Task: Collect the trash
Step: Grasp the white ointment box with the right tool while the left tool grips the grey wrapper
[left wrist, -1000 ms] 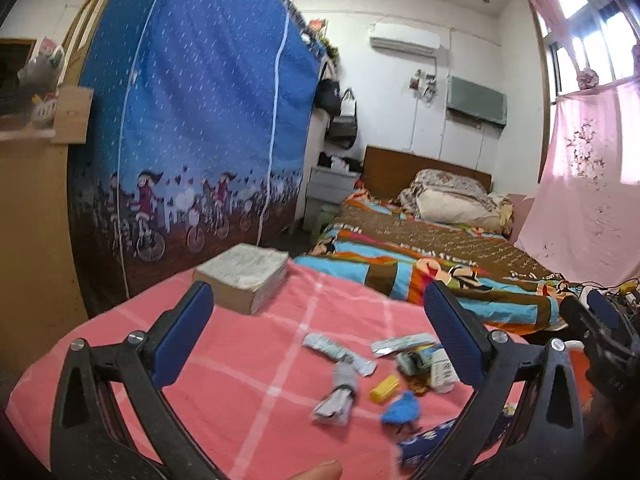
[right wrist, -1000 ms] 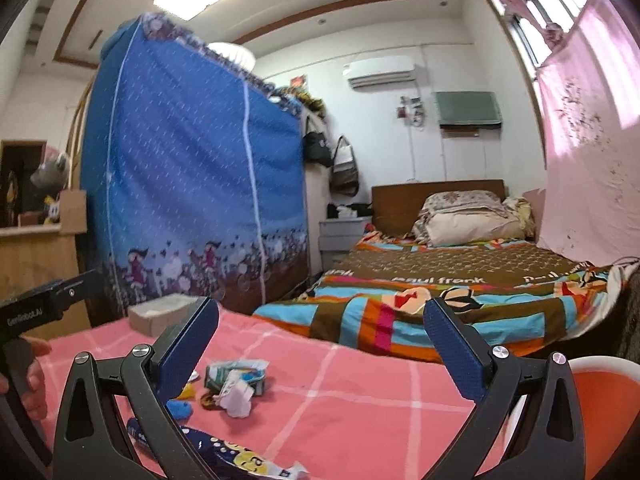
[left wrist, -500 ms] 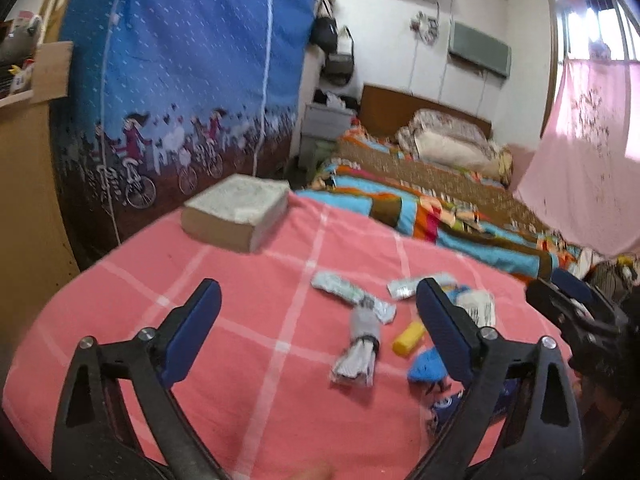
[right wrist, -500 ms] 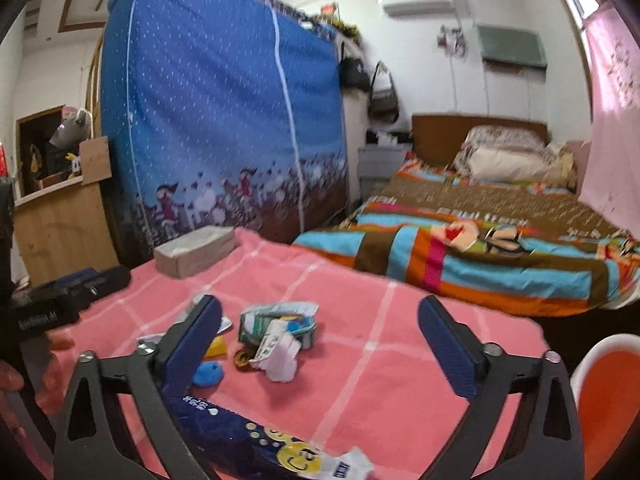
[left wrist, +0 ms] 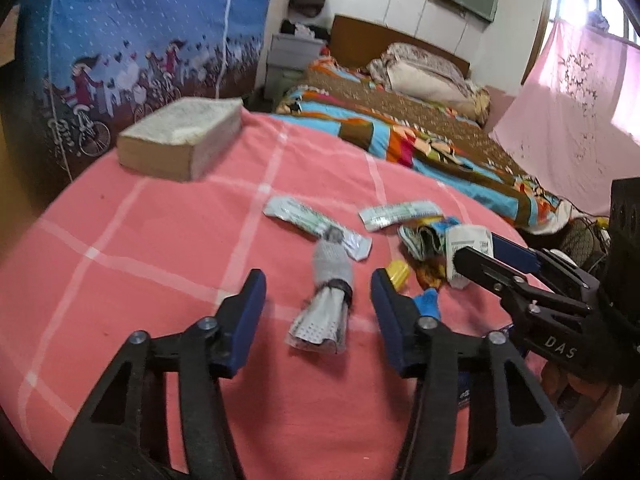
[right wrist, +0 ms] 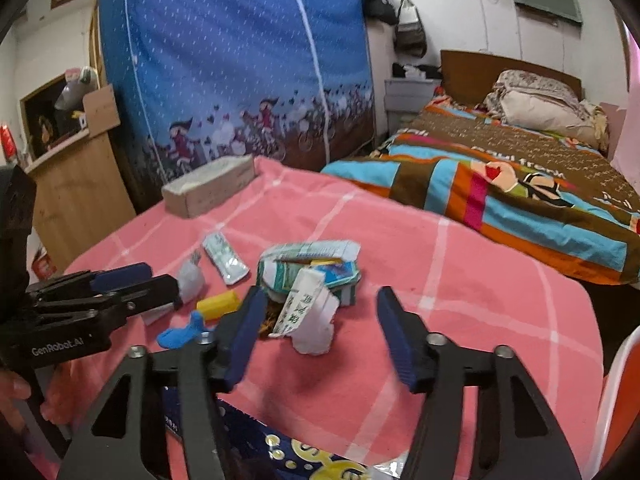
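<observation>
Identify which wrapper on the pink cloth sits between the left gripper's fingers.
The grey twisted wrapper with the dark band; the flat white wrappers lie farther off, beyond the left gripper.

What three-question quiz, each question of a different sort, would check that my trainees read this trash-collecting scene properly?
1. True or false: the left gripper is clamped on the grey twisted wrapper.
2. Which piece lies nearest the yellow tube? A) blue scrap B) thick book C) striped bedspread
3. Fill in: the trash lies on a ____ checked cloth.

Key:
1. False: the wrapper sits between the jaws, which have just been closing, but the pads stand clear of it.
2. A
3. Pink
</observation>
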Available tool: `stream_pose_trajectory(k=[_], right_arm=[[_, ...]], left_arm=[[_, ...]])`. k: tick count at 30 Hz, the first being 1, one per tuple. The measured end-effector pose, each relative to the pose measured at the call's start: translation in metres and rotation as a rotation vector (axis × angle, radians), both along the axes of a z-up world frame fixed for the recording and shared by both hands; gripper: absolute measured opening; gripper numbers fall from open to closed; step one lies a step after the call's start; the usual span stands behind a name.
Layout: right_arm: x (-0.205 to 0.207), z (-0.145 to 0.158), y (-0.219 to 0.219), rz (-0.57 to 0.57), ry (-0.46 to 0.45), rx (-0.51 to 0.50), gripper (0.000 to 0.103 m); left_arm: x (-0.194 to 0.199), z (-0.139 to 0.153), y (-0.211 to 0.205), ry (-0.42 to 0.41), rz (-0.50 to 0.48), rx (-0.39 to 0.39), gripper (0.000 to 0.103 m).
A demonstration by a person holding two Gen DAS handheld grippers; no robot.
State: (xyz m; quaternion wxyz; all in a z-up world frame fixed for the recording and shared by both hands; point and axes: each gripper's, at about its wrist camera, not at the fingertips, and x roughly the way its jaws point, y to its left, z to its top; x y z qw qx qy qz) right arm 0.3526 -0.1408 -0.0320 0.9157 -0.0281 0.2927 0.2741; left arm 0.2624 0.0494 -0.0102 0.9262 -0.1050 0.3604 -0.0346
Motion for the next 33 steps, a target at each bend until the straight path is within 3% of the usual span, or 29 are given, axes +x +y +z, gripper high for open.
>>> stream_pose_trajectory(k=[4, 13, 23, 33], right_arm=[[0.002, -0.005, 0.005, 0.022, 0.031, -0.014, 0.049], [0.007, -0.012, 0.005, 0.06, 0.097, 0.006, 0.032], [0.003, -0.01, 0.003, 0.069, 0.08, 0.039, 0.025], [-0.013, 0.0, -0.001, 0.056, -0.023, 0.056, 0.021]], left_arm=[[0.002, -0.004, -0.002, 0.025, -0.011, -0.005, 0.046], [0.004, -0.005, 0.002, 0.035, -0.021, -0.048, 0.021], [-0.004, 0.003, 0.001, -0.027, -0.016, -0.064, 0.018], [-0.02, 0.017, -0.004, -0.149, -0.016, -0.059, 0.018]])
